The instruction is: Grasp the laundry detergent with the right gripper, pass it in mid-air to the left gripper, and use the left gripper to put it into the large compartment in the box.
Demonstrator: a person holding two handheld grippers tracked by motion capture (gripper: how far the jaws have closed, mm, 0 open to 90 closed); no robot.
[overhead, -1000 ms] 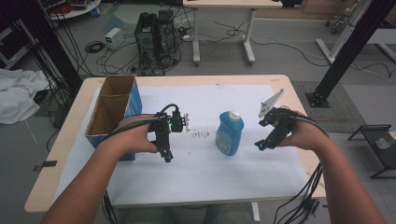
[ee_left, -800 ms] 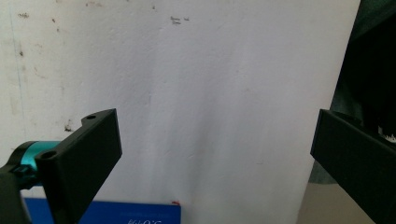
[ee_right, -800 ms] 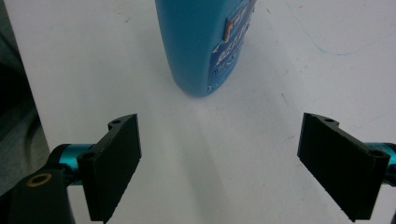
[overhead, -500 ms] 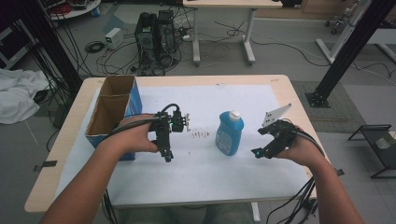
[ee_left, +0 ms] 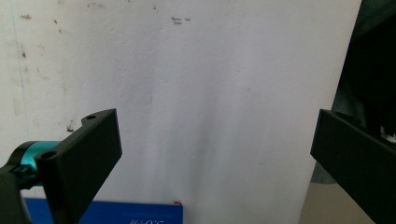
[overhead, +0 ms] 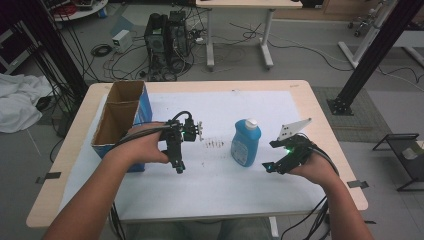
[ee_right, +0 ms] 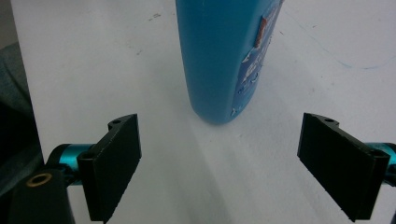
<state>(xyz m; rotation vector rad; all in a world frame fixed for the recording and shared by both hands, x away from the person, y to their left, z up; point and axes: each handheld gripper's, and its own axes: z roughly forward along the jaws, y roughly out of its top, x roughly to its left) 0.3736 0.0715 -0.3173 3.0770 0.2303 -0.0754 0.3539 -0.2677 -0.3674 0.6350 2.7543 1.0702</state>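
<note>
Since the earlier frame, the right tongs (overhead: 270,166) have dropped lower and nearer the table's front, just right of the bottle (overhead: 245,143); the left tongs (overhead: 177,167) have stayed put. From the high view, the bottle stands upright mid-table (overhead: 320,125) on the white sheet (overhead: 225,185), with open room in front and behind. A box (overhead: 120,120) stands at the left, open-topped, its inside looking empty.

Left gripper view: the left tongs (ee_left: 212,158) gape wide over bare sheet, holding nothing.

Right gripper view: the right tongs (ee_right: 219,161) stand wide, with the bottle (ee_right: 224,56) just ahead between the jaws, untouched.
</note>
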